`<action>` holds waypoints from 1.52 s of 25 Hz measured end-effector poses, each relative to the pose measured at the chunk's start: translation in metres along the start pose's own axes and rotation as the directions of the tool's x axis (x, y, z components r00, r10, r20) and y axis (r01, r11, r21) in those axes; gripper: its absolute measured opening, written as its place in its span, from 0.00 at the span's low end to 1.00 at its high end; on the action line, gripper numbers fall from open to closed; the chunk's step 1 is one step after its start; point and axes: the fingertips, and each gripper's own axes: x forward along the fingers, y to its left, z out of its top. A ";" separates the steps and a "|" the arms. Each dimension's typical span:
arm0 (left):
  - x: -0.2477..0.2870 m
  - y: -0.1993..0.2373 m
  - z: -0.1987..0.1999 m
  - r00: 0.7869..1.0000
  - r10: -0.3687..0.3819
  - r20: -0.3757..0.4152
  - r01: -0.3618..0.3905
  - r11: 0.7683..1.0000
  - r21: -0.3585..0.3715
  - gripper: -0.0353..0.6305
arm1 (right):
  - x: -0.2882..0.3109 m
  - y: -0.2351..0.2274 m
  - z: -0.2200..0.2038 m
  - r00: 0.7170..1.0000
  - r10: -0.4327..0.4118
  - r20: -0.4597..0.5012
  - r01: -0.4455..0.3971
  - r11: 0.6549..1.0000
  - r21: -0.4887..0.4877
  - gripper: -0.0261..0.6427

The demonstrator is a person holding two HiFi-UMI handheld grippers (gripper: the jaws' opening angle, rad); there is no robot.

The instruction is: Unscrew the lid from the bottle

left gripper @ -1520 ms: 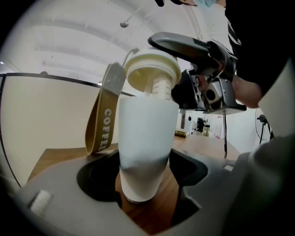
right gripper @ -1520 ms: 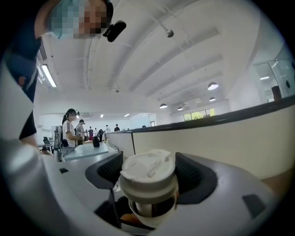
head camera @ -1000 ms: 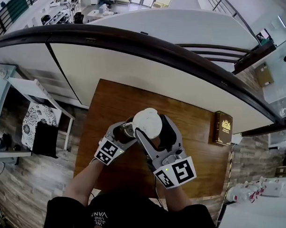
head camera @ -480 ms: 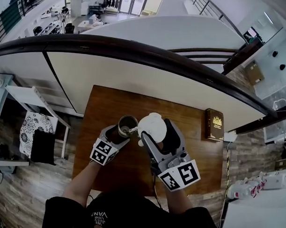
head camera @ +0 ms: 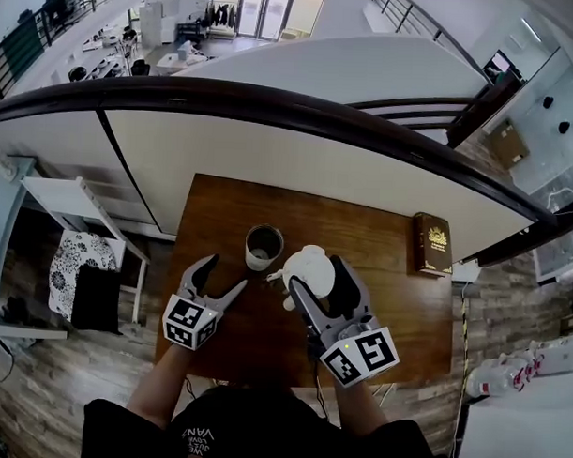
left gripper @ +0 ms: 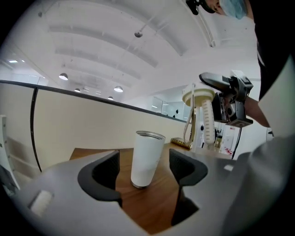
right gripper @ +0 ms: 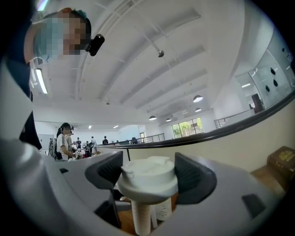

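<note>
The white bottle (head camera: 263, 247) stands upright and uncapped on the brown table (head camera: 396, 316), with its metal rim showing. My left gripper (head camera: 216, 276) is open a little short of it, touching nothing; in the left gripper view the bottle (left gripper: 146, 158) stands beyond the open left gripper (left gripper: 144, 168). My right gripper (head camera: 315, 274) is shut on the white lid (head camera: 307, 262), held just right of the bottle. In the right gripper view the lid (right gripper: 148, 177) sits between the pads of the right gripper (right gripper: 150, 173), and a white straw (right gripper: 141, 216) hangs below it. The left gripper view shows the lid (left gripper: 199, 97) raised in the air.
A dark book (head camera: 432, 243) lies at the table's right edge. A curved dark railing (head camera: 300, 106) and a pale wall run behind the table. A white rack (head camera: 72, 202) stands on the floor at the left. People stand far off in the right gripper view.
My left gripper has let go of the bottle and drawn back toward me. The bottle now stands alone on the table. The right gripper has carried the lid slightly right and nearer.
</note>
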 end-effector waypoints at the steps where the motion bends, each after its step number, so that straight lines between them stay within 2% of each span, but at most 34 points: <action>1: -0.007 -0.001 0.005 1.000 0.003 0.013 -0.003 1.000 0.000 0.56 | -0.003 0.002 -0.002 1.000 -0.002 -0.002 0.002 1.000 0.003 0.53; 6: -0.038 -0.009 0.028 0.998 0.002 0.066 -0.004 1.000 0.020 0.51 | -0.015 0.015 -0.011 1.000 -0.011 -0.010 0.012 1.000 0.019 0.53; 13: -0.077 -0.029 0.053 0.994 -0.008 0.108 0.004 0.999 0.036 0.26 | -0.035 0.032 -0.027 1.000 -0.019 -0.023 0.021 0.998 0.056 0.53; 15: -0.087 -0.032 0.055 0.994 -0.006 0.105 0.002 0.999 0.041 0.15 | -0.038 0.038 -0.031 0.999 -0.019 -0.026 0.021 0.998 0.064 0.53; 17: -0.095 -0.035 0.057 0.994 -0.001 0.111 -0.003 0.999 0.034 0.11 | -0.041 0.044 -0.035 0.999 -0.021 -0.028 0.022 0.997 0.072 0.53; 24: -0.117 -0.049 0.054 0.993 -0.003 0.118 -0.002 0.999 0.037 0.07 | -0.058 0.061 -0.047 0.999 -0.033 -0.032 0.035 0.996 0.085 0.53; 38: -0.142 -0.068 0.040 0.994 -0.025 0.111 0.019 0.998 0.055 0.07 | -0.082 0.079 -0.071 0.997 -0.057 -0.056 0.064 0.991 0.119 0.53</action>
